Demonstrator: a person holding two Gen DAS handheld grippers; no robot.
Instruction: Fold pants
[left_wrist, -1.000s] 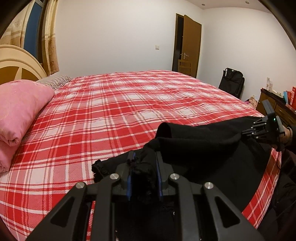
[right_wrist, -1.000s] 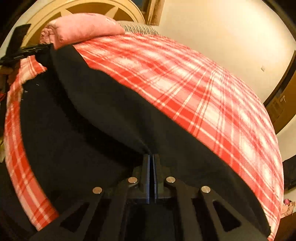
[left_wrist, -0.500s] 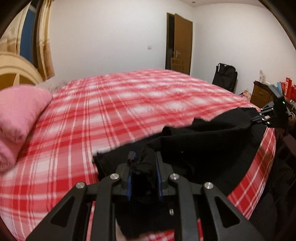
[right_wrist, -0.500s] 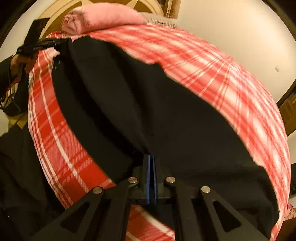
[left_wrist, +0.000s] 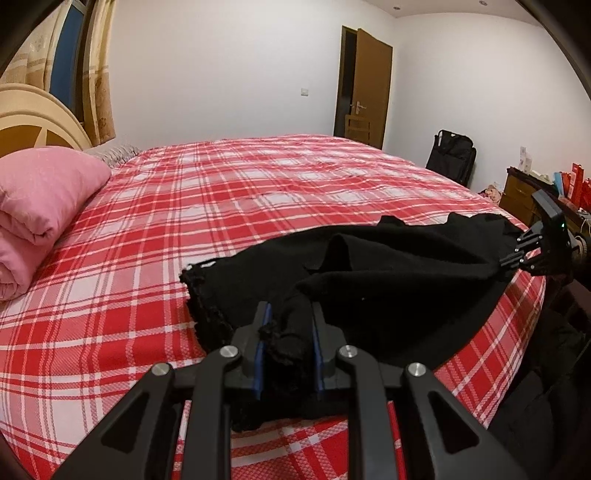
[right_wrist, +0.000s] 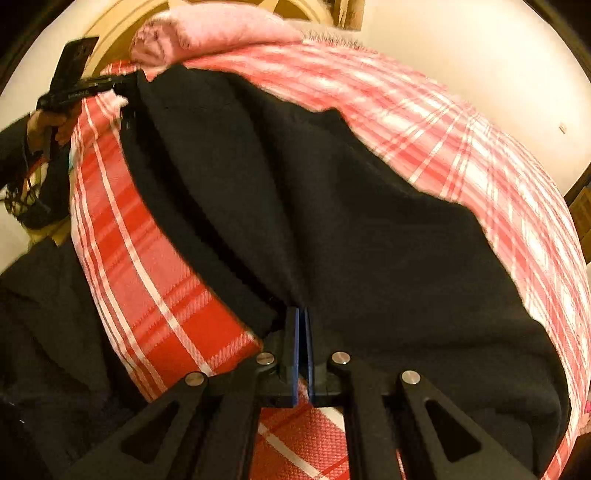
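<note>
Two grippers were all I had to go by. From the left wrist view, a pink pillow (left_wrist: 40, 192) lay far left on the plaid bed (left_wrist: 229, 206); my left gripper (left_wrist: 288, 339) was clamped on a bunched wad of the black pants (left_wrist: 388, 280), which lay along the bed's near edge. The wad hid which part of the garment I held. Far right, my right gripper (left_wrist: 517, 258) gripped the other end, its tips buried in cloth. From the right wrist view, that right gripper (right_wrist: 302, 325) had its pads pressed nearly together on a thin fold, and the pants' far side blurred into the bedspread.
</note>
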